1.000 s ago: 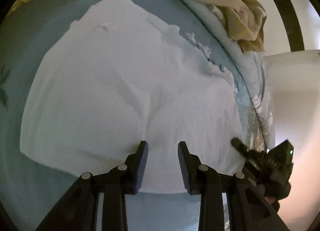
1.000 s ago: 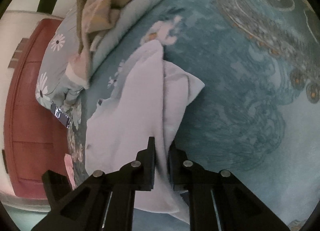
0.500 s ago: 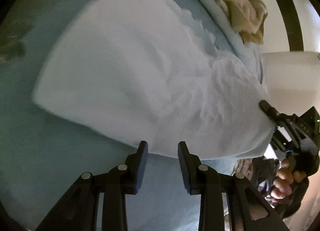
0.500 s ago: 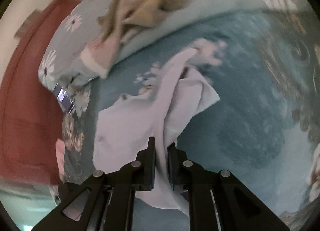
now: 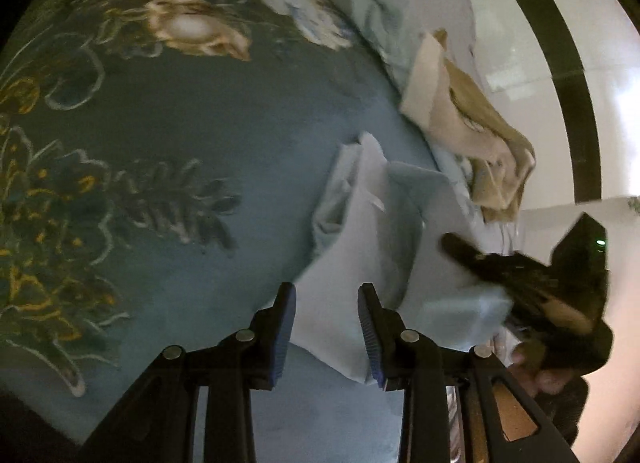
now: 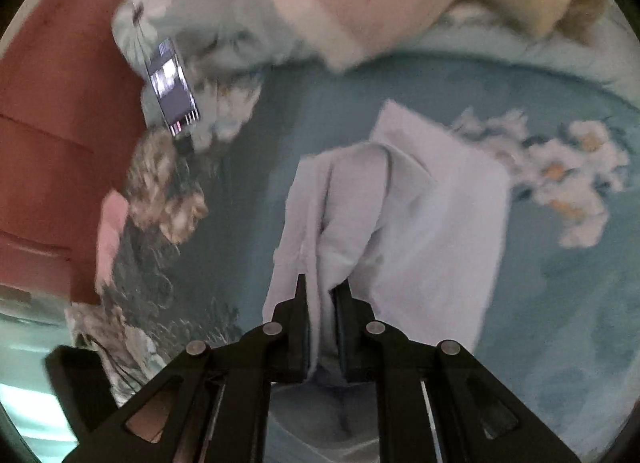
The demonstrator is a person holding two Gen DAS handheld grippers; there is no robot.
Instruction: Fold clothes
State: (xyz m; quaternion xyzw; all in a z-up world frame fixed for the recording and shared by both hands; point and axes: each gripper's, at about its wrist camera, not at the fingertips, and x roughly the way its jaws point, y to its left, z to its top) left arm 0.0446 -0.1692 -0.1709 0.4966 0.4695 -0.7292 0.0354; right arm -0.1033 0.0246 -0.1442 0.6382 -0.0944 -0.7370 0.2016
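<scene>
On blue floral bedspread (image 6: 580, 327), pale white garment (image 6: 424, 223) lies gathered, doubled over itself, folds loose and uneven. Judging mid-fold: layers stacked but edges not squared, flattening left. Right gripper (image 6: 322, 303) clamped on bunched fabric edge, lifting it off bed. Left gripper (image 5: 326, 313) jaws apart, hovering over near corner, holding nothing. Beyond, tan crumpled clothes (image 5: 492, 151) heaped on pillow, apparently unfolded. Phone (image 6: 172, 87) near headboard.

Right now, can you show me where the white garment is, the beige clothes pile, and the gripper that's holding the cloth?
white garment (image 6: 440, 223), right wrist view, on its flat draped panel.
beige clothes pile (image 5: 492, 143), left wrist view, on the crumpled tan fabric.
right gripper (image 6: 322, 303), right wrist view, between its fingertips pinching the fold.
</scene>
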